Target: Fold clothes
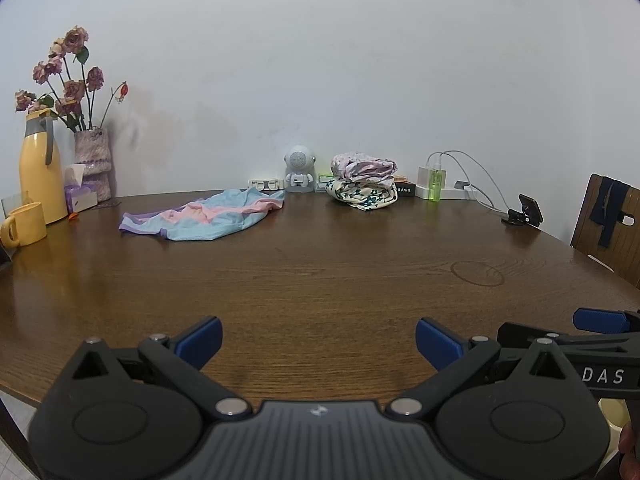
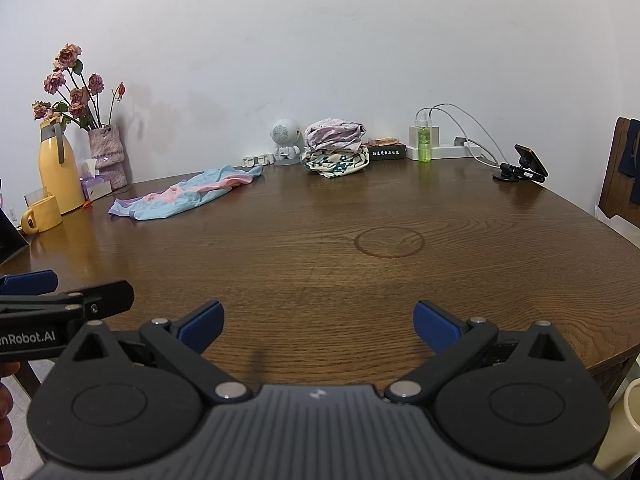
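Brown bench (image 1: 320,280). Unfolded blue-pink garment (image 1: 204,216) lies far left; folded clothes pile (image 1: 364,184) stacked at back wall. Left claw (image 1: 318,338) and right claw (image 2: 316,326) held apart, empty, over near edge. Yellow mug (image 1: 24,224) at left.

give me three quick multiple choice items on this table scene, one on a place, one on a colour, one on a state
1. Where does the unfolded garment lie?
A. far left part of the table
B. on the chair
C. between the fingers

2. What colour is the mug?
A. green
B. yellow
C. white

3. How stand the left gripper and right gripper?
A. both shut on cloth
B. one open, one shut
C. both open, holding nothing

Key: 1 A, it lies spread near the flower vase; 2 B, it matches the yellow jug; 3 C, the blue fingers stand wide apart over bare wood.
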A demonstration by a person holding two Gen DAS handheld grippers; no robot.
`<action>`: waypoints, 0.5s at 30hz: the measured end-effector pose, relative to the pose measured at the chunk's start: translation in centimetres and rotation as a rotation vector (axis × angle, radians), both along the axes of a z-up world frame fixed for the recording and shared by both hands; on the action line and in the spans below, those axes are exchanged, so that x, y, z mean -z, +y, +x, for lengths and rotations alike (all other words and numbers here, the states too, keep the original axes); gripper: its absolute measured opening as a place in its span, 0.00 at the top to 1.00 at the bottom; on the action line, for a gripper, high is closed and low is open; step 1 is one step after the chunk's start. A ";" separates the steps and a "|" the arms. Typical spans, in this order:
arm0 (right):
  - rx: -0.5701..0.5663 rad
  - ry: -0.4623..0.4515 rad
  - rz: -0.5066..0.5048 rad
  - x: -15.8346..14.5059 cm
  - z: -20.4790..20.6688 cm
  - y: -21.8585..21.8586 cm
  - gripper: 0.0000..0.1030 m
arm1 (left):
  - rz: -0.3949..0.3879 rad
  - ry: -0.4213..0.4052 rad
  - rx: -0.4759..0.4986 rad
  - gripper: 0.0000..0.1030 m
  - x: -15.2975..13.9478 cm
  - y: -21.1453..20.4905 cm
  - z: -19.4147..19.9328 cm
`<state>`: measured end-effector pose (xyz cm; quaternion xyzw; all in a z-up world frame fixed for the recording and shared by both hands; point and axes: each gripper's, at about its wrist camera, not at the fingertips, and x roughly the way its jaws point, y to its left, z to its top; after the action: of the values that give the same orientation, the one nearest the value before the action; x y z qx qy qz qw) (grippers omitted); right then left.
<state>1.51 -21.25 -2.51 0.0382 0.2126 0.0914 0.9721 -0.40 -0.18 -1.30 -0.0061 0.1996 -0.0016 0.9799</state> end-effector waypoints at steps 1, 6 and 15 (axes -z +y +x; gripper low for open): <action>0.000 0.000 0.000 0.0 0.0 0.0 0.00 | 0.000 0.001 0.000 0.00 0.0 0.0 0.0; -0.001 0.002 0.000 0.0 0.0 -0.1 0.00 | 0.000 0.004 0.000 0.00 0.1 0.0 0.0; -0.003 0.007 -0.003 0.2 0.0 0.0 0.00 | -0.001 0.010 0.000 0.00 0.2 0.0 0.0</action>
<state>1.55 -21.29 -2.66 0.0365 0.2160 0.0924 0.9713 -0.43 -0.21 -1.52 -0.0066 0.2046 -0.0018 0.9788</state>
